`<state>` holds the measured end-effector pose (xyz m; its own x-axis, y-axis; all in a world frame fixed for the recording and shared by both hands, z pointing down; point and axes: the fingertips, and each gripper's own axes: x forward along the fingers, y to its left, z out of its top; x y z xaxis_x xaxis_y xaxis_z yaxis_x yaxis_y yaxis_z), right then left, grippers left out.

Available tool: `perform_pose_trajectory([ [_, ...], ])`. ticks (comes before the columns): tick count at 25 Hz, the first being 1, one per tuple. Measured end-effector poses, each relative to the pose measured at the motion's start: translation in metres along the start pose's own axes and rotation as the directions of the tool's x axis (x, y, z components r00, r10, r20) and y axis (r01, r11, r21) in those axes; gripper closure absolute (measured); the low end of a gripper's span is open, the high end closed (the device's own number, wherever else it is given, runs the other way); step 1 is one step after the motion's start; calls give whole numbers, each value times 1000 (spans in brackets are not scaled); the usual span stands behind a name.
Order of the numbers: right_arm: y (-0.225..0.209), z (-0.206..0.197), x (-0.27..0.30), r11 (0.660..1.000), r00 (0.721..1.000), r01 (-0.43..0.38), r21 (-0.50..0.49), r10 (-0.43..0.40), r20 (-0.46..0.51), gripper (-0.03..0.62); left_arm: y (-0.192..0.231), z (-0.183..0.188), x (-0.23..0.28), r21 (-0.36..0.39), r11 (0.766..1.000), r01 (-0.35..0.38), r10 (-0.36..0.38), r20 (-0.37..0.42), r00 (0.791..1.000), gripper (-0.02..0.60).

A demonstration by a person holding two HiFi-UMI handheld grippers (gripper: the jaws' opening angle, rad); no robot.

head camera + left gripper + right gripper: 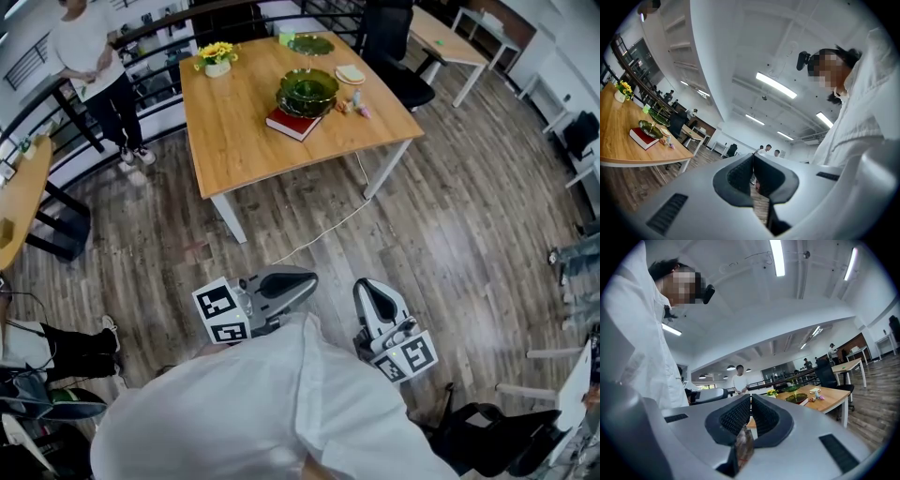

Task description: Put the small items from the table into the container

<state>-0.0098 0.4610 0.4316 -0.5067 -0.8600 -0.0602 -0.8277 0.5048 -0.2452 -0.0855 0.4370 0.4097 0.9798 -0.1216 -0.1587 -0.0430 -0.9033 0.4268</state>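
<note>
Grippers held near the body, well apart from the table (246, 131): left gripper (302, 281) and right gripper (368, 291) are both clenched, jaws pressed tip to tip, nothing grasped or touched. Small items (354, 106) are laid on the table just beside the green bowl (307, 89), near a red book (292, 123).

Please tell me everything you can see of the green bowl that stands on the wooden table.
The green bowl is round, wide and shallow, dark green and glossy, so it looks like glass. It stands upright on the wooden table, toward the right side in the head view. Its near edge overlaps a red book and seems to rest on it. A few small items lie just to its right, apart from it. From this distance I cannot tell whether anything is inside it.
</note>
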Motion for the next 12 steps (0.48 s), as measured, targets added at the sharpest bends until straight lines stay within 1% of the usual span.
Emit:
perform_pose_trajectory([
  [7, -41, 0, 68, 1000, 1000, 1, -5, -1, -7, 577, 72, 27, 5, 0, 1000, -10, 10, 13, 1000, 574],
  [12, -64, 11, 124, 1000, 1000, 0, 2, 0, -14, 577, 123, 64, 8, -3, 1000, -5, 5, 15, 1000, 574],
])
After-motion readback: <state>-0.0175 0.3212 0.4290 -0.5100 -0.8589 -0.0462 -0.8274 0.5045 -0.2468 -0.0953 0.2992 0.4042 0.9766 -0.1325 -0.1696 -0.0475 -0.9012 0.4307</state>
